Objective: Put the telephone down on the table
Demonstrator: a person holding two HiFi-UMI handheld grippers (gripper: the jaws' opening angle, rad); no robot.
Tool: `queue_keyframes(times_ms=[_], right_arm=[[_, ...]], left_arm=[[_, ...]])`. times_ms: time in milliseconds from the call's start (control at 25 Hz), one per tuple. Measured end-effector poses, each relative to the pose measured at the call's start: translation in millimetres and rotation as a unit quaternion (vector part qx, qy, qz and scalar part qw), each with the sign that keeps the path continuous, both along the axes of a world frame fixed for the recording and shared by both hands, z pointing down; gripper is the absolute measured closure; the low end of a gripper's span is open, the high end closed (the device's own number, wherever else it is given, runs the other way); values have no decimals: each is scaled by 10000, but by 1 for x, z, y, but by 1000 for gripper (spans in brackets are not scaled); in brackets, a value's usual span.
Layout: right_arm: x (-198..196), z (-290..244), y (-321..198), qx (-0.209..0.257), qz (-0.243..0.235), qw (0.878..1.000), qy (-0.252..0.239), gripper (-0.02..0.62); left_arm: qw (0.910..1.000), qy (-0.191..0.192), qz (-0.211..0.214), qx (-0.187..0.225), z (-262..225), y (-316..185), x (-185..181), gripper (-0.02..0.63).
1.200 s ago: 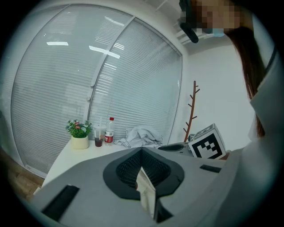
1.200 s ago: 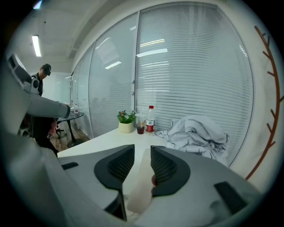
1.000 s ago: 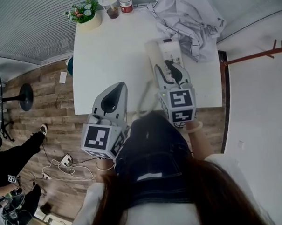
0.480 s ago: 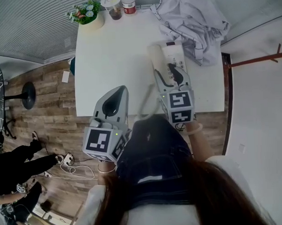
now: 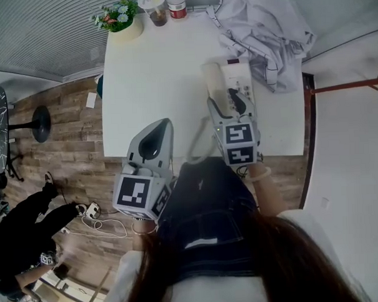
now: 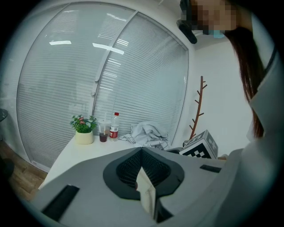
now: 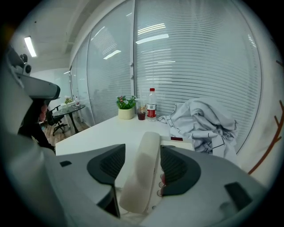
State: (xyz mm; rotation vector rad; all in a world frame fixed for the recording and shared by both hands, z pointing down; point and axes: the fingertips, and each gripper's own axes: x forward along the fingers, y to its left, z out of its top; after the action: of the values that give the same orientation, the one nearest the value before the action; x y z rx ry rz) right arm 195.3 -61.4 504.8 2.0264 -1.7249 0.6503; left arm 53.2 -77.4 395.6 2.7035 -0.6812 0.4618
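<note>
Telephone (image 5: 226, 80) (smooth, cream, rounded plastic) on white table (image 5: 148, 74).

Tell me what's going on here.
A person holds tongs in each hand. The right tongs have just been opening around a cream telephone resting on the white table; its handset stands between the pads, ungripped. The left tongs are shut, over the table's near edge.

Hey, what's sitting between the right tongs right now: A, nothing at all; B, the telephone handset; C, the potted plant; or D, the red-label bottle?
B: the right gripper view shows the telephone handset between the right tongs, whose jaws have just been opening and stand wide; the bottle and potted plant stand far behind.
</note>
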Motion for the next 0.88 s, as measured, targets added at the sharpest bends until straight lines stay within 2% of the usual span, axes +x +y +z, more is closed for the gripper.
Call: queue_keyframes(times_ms=[360, 880], right_arm=[[7, 18, -6, -134, 89, 9999, 55, 310], [8, 40, -18, -355, 159, 9992, 0, 310]], left_arm=[[9998, -92, -166, -14, 5, -1, -2, 594], [9986, -274, -460, 30, 9, -7, -9, 594]])
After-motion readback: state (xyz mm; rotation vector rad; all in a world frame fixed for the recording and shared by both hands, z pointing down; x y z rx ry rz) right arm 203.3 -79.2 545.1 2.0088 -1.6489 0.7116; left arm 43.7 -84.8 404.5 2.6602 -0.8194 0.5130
